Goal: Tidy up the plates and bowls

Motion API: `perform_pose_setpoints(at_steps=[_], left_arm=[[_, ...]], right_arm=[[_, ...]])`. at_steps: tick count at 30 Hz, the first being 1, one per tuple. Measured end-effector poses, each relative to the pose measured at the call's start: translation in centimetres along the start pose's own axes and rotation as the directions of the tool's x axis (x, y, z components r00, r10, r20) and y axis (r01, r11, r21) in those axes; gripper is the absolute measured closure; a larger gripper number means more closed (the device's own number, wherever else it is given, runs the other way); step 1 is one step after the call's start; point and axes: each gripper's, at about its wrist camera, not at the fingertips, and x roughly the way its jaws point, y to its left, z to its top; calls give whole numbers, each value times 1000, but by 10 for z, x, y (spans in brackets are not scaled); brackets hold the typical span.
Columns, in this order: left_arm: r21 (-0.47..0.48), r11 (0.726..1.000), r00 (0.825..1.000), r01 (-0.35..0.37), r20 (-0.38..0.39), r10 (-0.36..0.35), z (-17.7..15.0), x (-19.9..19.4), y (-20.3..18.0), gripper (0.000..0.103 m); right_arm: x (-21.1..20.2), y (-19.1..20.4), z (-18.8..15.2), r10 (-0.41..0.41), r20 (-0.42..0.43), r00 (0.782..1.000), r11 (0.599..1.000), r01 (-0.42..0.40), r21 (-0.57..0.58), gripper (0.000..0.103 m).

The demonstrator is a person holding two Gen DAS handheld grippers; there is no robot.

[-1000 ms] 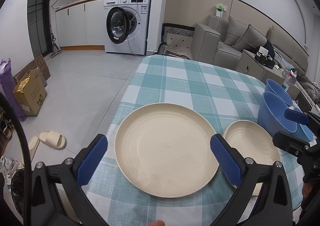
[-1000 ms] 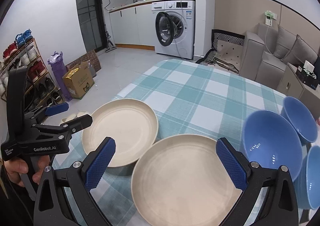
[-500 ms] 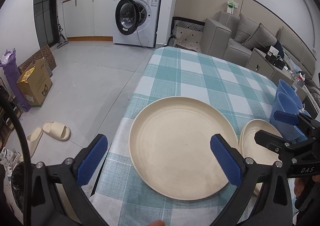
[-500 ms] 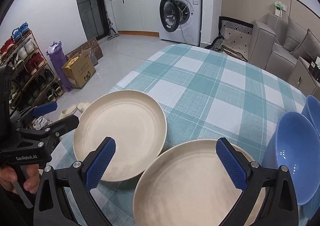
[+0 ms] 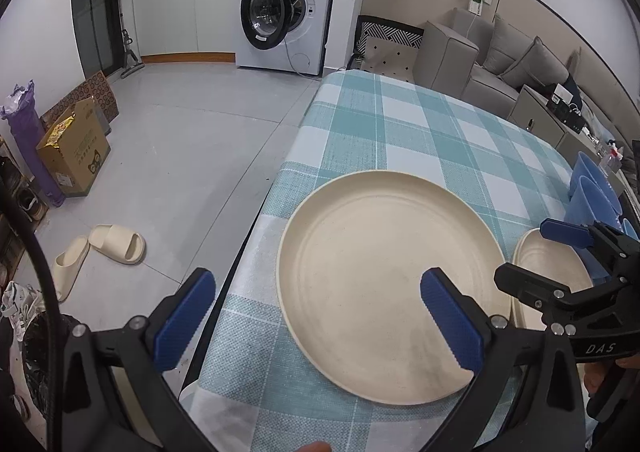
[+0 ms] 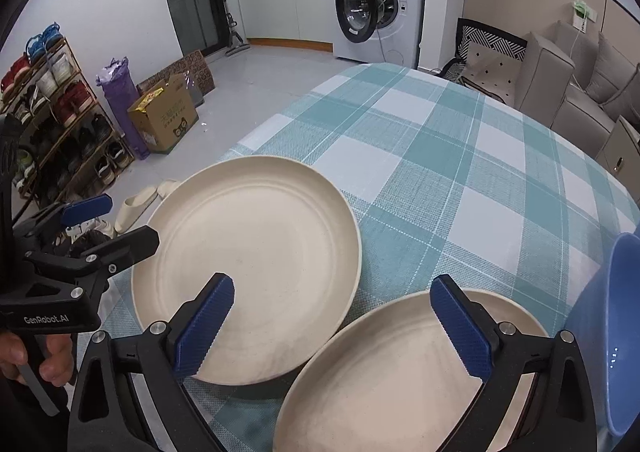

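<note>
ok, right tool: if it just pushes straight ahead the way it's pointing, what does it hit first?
Most likely the nearer cream plate: the open right tool sits over its near part, angled down. The second plate lies beside it to the left, out of that line. Height above the plate is unclear.

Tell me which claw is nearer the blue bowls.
Right. The right claw hovers over the cream plate right beside the blue bowls; the left claw is at the other plate, farther away.

"genrobot.ai" on left claw [image 6: 92, 228]; "das" on right claw [image 5: 532, 256]
</note>
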Motion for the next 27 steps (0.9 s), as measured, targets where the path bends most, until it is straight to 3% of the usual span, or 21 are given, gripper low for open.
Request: perform_pose_setpoints(at_steps=[5,10,15,27], left_arm=[[-6,1000,1000,1,-18,-1,-2,8,3,0],[-5,1000,999,-1,-42,0,-3,18,6,0],[-5,1000,998,6,-61,-6,-5,25,6,1],[61,998,996,23,-86,-18,-10,30,1,5]], right_arm=[[11,0,3,6,-8,1000,1000,-6,7,7],[22,-2,4,16,-19,1000,1000,-15,15,17],[29,1,3,25,-25,999,1000,-25,2,19],[37,9,3,42,-47,998,999,-43,-14,30]])
